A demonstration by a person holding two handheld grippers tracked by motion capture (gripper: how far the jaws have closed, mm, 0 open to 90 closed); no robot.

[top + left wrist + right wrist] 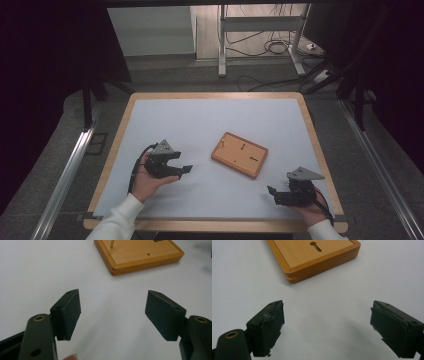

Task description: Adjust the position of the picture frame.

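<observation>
A flat wooden board (239, 154) lies tilted on the white table top, right of centre. It has a thin brass peg near one corner (112, 243) and a keyhole-shaped slot (315, 246). My left gripper (185, 169) rests on the table to the board's left, jaws open and empty, pointing at the board (140, 255). My right gripper (272, 192) sits near the front right, also open with nothing between its jaws; the board (317, 257) lies just ahead of it.
The white table top (200, 120) has a wooden rim (112, 160). Beyond the far edge are a metal frame and cables on the floor (270, 47). A metal rail (65, 175) runs along the left side.
</observation>
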